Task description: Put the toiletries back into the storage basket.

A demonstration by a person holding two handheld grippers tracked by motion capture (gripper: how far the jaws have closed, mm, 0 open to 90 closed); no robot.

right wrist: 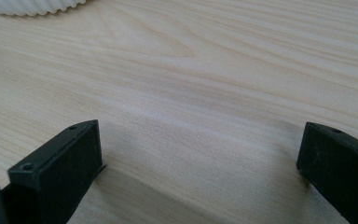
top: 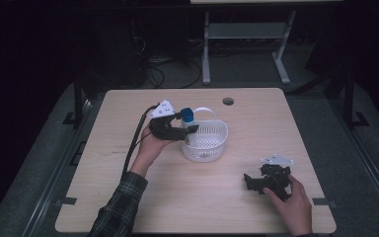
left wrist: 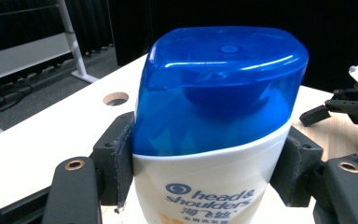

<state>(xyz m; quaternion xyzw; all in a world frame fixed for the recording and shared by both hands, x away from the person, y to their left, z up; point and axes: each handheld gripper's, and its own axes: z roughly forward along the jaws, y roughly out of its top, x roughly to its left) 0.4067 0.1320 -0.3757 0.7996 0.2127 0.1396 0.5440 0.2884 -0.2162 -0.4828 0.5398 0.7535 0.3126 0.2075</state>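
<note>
The left gripper pinches a shampoo bottle just under its blue cap, upright over the near-left rim of the white basket on the table. I think it should go down slowly and straight (the grip is high). The right gripper rests low, jaws spread, wrist relaxed
</note>
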